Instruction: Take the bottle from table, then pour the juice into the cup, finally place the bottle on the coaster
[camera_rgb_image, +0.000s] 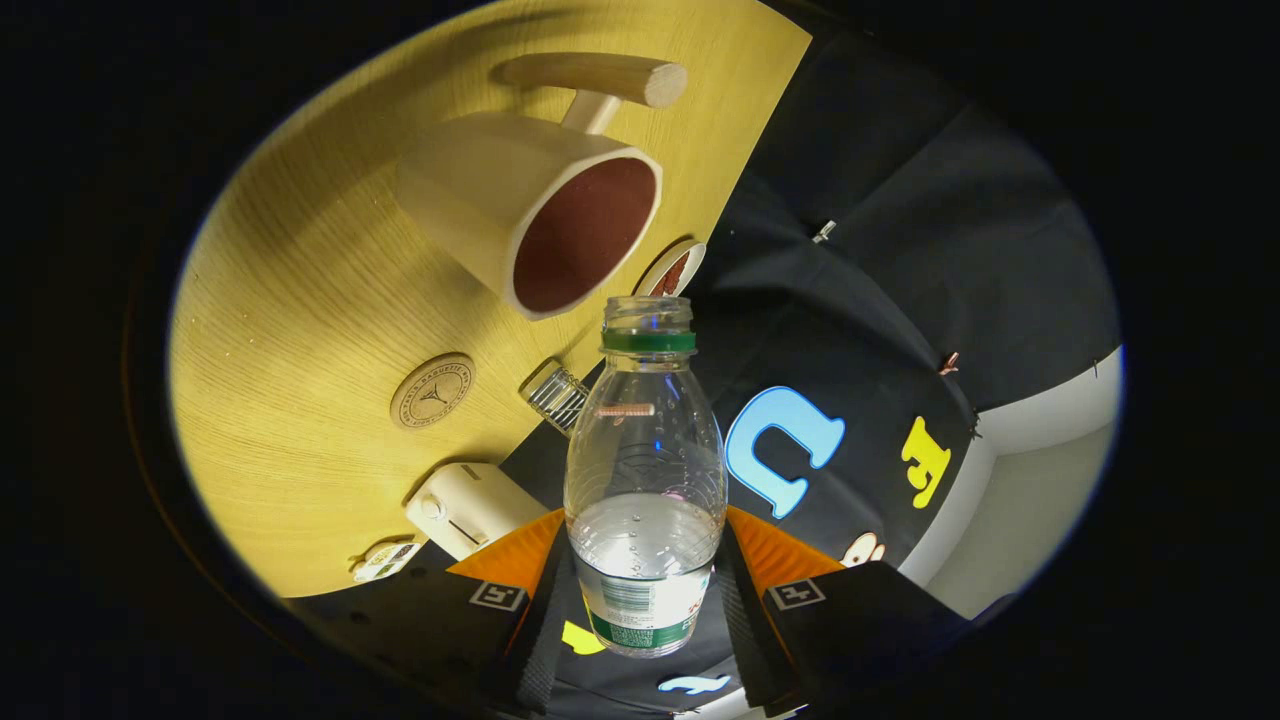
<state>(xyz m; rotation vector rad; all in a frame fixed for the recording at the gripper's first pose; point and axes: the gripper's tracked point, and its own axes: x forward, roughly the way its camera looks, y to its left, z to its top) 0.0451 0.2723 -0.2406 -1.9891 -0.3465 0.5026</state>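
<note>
Gripper (645, 590) clamps the uncapped bottle (645, 470), tilted near the cup (540, 220); misaligned, juice could spill onto the table (300, 330).

White box (468, 506), ridged metal piece (558, 398)

Mount: the camera rode on the gripper (645, 585), looking forward along its two fingers.
Tilt: rolled hard sideways, so the table (300, 420) stood up as a slanted plane.
Nearness: very close to the bottle (645, 470) held between the fingers.
Beyond: cup (530, 215), near.
</note>
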